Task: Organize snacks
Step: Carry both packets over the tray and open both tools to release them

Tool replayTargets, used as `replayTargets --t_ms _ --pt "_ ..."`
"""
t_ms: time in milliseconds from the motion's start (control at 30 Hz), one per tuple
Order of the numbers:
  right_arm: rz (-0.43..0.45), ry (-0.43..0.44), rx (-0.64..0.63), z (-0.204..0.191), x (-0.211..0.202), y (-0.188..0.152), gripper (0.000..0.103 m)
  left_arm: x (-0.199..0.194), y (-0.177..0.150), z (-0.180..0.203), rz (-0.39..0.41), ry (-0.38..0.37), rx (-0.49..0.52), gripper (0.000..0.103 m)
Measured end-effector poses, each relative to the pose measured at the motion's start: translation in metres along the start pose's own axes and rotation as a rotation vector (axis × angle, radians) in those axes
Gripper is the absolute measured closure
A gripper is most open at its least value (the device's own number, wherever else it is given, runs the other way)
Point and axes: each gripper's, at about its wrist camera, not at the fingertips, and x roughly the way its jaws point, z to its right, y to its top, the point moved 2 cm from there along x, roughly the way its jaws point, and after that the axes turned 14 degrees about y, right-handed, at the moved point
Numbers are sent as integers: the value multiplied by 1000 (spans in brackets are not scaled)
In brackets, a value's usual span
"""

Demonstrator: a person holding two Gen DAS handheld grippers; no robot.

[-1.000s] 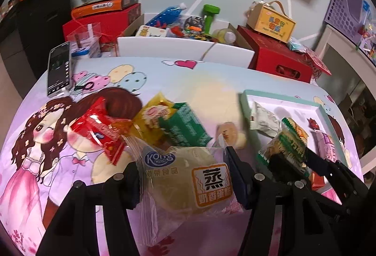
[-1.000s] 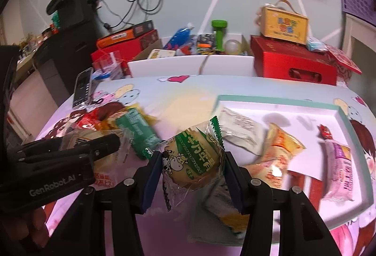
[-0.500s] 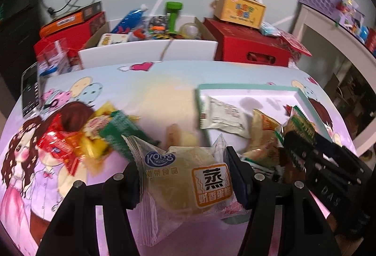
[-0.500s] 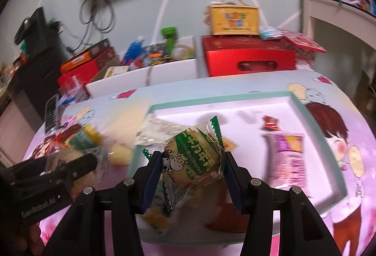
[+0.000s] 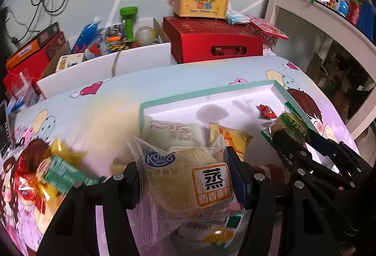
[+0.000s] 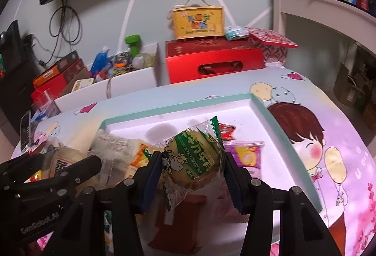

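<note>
My left gripper (image 5: 183,176) is shut on a clear-wrapped steamed cake packet (image 5: 185,176) with an orange label, held above the near left corner of the white tray (image 5: 206,93) with a teal rim. My right gripper (image 6: 191,163) is shut on a green-and-white cake packet (image 6: 193,157), held over the tray's (image 6: 178,110) middle. Inside the tray lie a white packet (image 5: 176,131), an orange-yellow packet (image 5: 231,137), a small red candy (image 5: 266,112) and a purple packet (image 6: 246,153). Each gripper shows at the edge of the other's view.
Loose snacks, red (image 5: 25,183), yellow (image 5: 63,152) and green (image 5: 63,173), lie on the cartoon tablecloth left of the tray. A phone (image 6: 24,130) rests at the far left. Behind the table stand a white box of oddments (image 5: 112,63), a red box (image 5: 213,44) and a yellow case (image 5: 202,3).
Both grippers have swung to the right with their packets, from over the loose snacks on the cloth to over the tray. Their grips are unchanged.
</note>
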Motion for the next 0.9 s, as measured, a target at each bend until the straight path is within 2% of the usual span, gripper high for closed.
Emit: replayTargets --t_ms 300,500,667,767,900 --pt "-15 -45 28 17 4 -1 46 19 8 4 -29 2 -22 39" --pt "-22 -52 19 16 4 -2 46 17 8 3 -47 16 -14 33" --pt "-32 -50 13 13 5 -1 29 9 5 -8 -38 34 -35 22" --pt "-45 -50 -7 9 7 -2 22 6 2 -15 -34 49 -45 18" --pt "-47 -58 -25 5 7 -2 18 0 -7 -24 -20 58 -58 13"
